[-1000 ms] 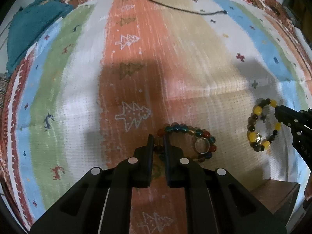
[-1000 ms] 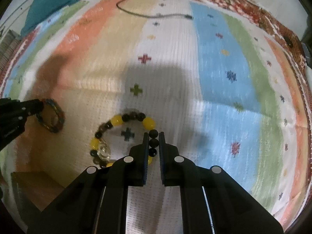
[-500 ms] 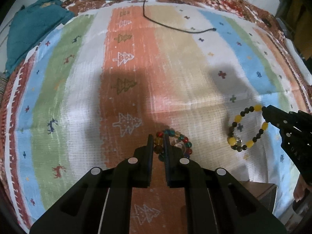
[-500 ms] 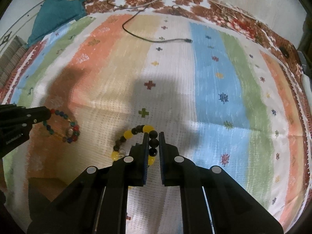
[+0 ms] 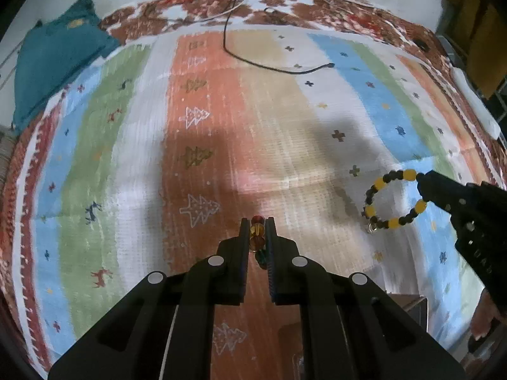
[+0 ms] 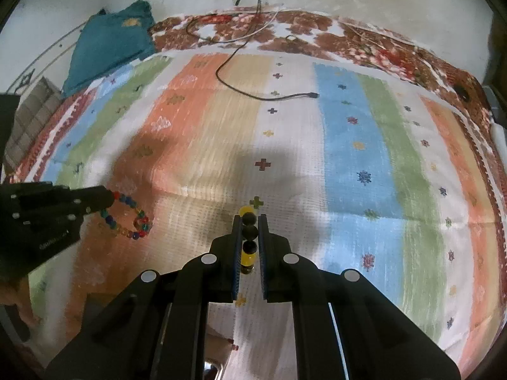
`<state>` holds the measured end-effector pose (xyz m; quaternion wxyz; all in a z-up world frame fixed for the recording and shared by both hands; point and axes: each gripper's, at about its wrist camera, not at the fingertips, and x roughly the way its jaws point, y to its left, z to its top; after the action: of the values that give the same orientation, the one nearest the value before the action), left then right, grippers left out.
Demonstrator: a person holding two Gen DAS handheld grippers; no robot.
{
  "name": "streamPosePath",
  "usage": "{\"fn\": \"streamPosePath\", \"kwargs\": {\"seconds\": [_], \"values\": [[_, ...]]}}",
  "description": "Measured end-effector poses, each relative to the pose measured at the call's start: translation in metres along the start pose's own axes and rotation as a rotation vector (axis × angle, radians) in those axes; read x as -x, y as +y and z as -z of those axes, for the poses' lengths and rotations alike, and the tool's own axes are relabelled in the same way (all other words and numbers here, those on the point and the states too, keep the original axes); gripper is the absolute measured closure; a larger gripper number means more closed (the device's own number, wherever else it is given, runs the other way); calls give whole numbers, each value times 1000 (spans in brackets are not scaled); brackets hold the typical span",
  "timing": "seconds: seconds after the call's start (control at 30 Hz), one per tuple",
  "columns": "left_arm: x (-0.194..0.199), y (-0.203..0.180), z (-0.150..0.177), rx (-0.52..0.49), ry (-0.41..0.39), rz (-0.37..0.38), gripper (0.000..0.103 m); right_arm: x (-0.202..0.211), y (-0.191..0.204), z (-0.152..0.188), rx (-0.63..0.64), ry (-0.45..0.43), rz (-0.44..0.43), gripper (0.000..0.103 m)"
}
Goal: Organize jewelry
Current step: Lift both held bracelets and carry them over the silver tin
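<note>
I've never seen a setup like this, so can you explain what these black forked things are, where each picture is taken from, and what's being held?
There is no robot here. A person holds a pair of hand-held tongs in each hand, and each has a wide-angle camera looking forward along its two fingers, which is why the pictures bulge.

One picture comes from the left tongs, the other from the right tongs. Each also shows the other tongs at its edge.

Below is a striped cloth with small trees and crosses. On it lie a black cable and, at the far left corner, a teal cloth.

The left tongs are shut on a multicoloured bead bracelet. The right tongs are shut on a yellow and black bead bracelet. Both bracelets hang from the tips, apparently clear of the cloth.
</note>
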<state>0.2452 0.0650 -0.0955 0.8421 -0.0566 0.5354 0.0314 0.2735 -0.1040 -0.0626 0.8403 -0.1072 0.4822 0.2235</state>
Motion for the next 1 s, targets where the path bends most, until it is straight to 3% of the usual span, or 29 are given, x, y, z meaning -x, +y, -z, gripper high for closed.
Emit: {"fn": "streamPosePath", "kwargs": {"seconds": [1.0], "values": [[86,-29,36,-20,-138,86,94,88,20,34,16,-139,-93,92]]}}
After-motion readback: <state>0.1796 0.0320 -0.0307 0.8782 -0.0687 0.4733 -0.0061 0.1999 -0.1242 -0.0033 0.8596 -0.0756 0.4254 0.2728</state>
